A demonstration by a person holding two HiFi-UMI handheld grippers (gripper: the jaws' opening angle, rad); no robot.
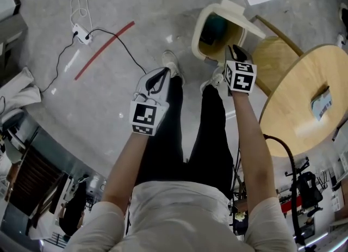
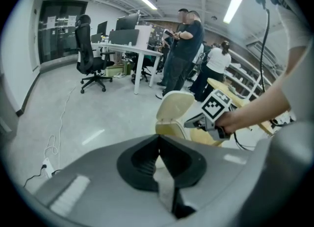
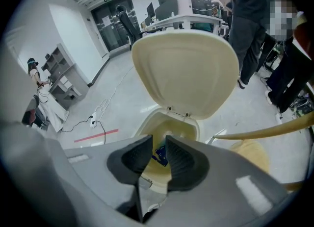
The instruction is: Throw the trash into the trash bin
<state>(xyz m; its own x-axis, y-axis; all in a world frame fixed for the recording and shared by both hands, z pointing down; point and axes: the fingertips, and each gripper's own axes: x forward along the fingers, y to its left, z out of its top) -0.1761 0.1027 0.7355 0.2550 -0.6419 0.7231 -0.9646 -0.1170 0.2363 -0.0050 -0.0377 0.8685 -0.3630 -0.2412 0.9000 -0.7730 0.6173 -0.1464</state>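
A cream trash bin (image 1: pixel 202 28) stands on the floor in front of the person's feet, its lid (image 1: pixel 239 12) swung up and open. Something blue (image 3: pixel 160 156) lies inside it, seen between the right jaws. My right gripper (image 1: pixel 235 51) hangs just above the bin's mouth (image 3: pixel 191 123), pointing steeply down, jaws a little apart with nothing between them. My left gripper (image 1: pixel 159 77) is to the left of the bin, over bare floor near a shoe; its jaws (image 2: pixel 159 140) meet at the tips and hold nothing. From the left gripper view the bin (image 2: pixel 174 113) and the right gripper (image 2: pixel 196 122) show ahead.
A round wooden table (image 1: pixel 293 98) with a small packet (image 1: pixel 322 103) stands at the right, a wooden stool (image 1: pixel 274 55) beside the bin. A red tape line (image 1: pixel 103 49) and a power strip (image 1: pixel 81 34) with cables lie on the floor to the left. People (image 2: pixel 184 49) stand beyond the bin.
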